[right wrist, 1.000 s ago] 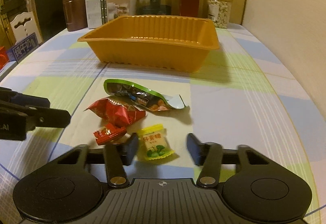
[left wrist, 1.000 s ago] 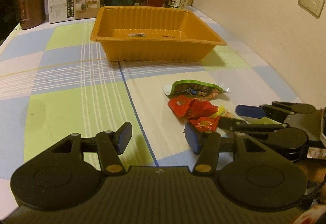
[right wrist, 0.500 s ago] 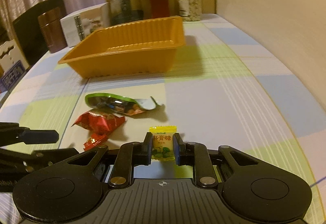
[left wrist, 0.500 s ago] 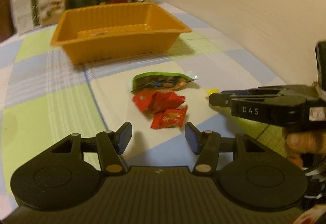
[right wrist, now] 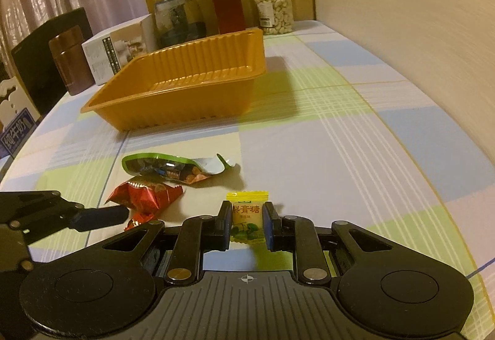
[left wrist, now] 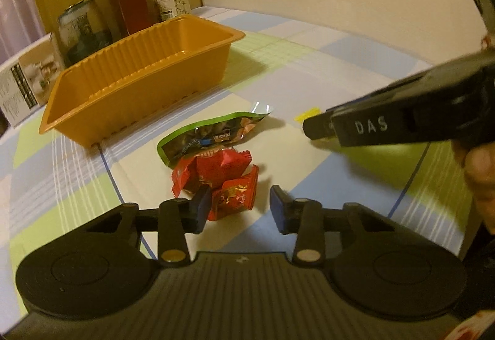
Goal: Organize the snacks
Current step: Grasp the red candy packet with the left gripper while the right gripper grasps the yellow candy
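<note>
The left tool [left wrist: 238, 206] hangs low over the checked tabletop [left wrist: 309, 67], and its jaws, which have just been closing, stand at a narrow gap with neither pad pressing on anything. A small red candy [left wrist: 236, 196] lies on the cloth between the pads, close to the left one, and I cannot tell whether it touches. Just ahead of that tool lies a larger red wrapper [left wrist: 216, 165], and beyond it a green snack packet [left wrist: 210, 135] lying flat. Farther ahead and to the left sits the orange tray [left wrist: 102, 98], with a white box [left wrist: 24, 83], a glass jar [left wrist: 82, 27], a dark red carton [left wrist: 134, 7] and a jar of nuts [left wrist: 171, 1] behind it.

To the right, the right tool [right wrist: 247, 222] is clamped on a yellow candy [right wrist: 247, 220], gripping the wrapper by its two sides. The candy's top edge sticks out past the pads. The tray [right wrist: 185, 98] lies well ahead of this tool, to its left.
</note>
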